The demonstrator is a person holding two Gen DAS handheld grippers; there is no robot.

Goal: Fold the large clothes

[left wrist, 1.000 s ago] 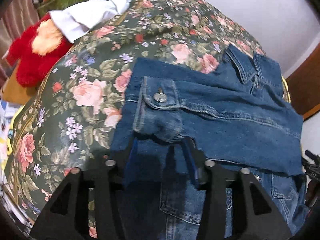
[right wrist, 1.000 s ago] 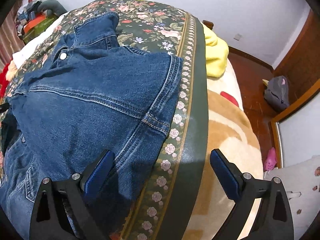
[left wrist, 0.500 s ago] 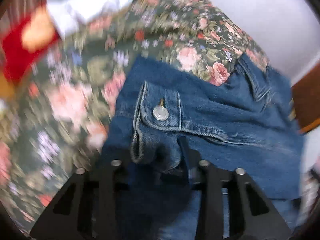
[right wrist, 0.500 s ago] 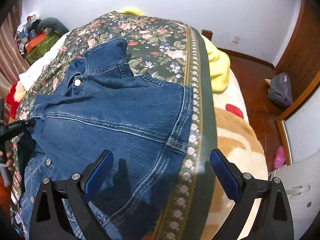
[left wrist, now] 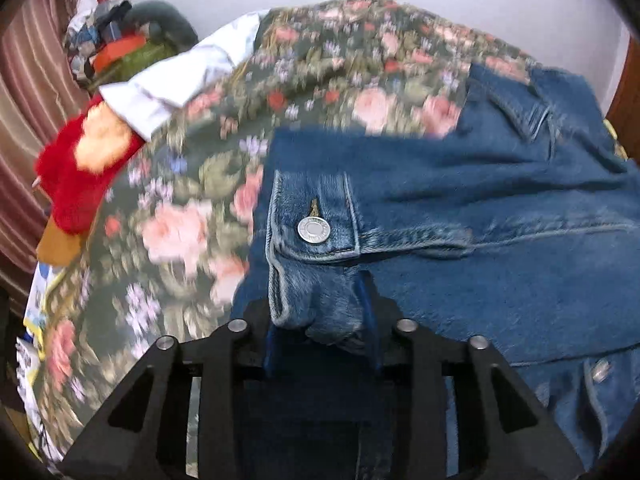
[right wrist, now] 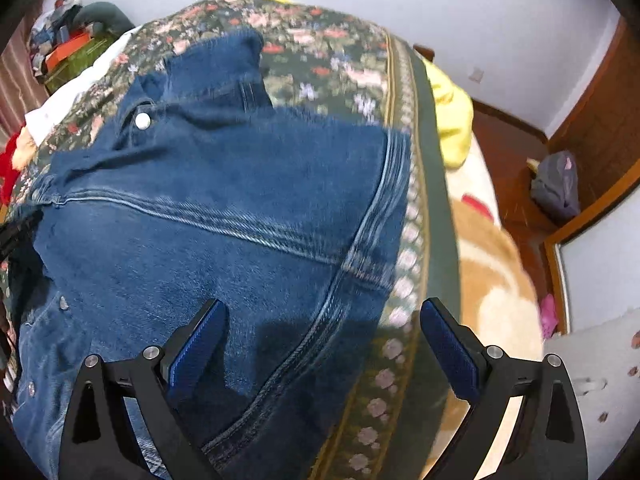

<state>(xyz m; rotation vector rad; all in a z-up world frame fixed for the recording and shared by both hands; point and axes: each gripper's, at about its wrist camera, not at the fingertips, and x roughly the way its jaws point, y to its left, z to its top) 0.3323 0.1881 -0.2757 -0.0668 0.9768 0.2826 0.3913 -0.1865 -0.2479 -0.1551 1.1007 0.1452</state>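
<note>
Left black two-finger gripper [left wrist: 320, 312] is clamped on a bunched sleeve cuff [left wrist: 316, 240] of the one blue denim jacket [left wrist: 480, 216], the cuff fabric squeezed between its blue pads and rising just ahead of them; one silver snap button [left wrist: 314, 230] shows on the cuff face. The gripper points forward and slightly down over the bed, with the jacket spreading away to its right. Right black two-finger gripper [right wrist: 320, 344] has its fingers spread wide and holds nothing; its left blue pad [right wrist: 198, 346] hangs above the denim, while the right pad hangs over the bedspread's border, off the jacket. It is tilted down toward the jacket's near edge. In the right wrist view the jacket [right wrist: 220, 208] lies mostly flat, collar [right wrist: 216, 56] away from the gripper, one collar button [right wrist: 142, 121] visible, and its side seam runs toward the gap between the fingers. Two more small snaps show low on the left front panel. Beneath it lies a dark green floral bedspread [left wrist: 192, 200]. Farther out: one red and orange plush toy [left wrist: 80, 168], one white cloth [left wrist: 188, 72], one yellow fabric [right wrist: 450, 116] beyond the bedspread's border, and one grey bag [right wrist: 556, 184] on the wooden floor.
</note>
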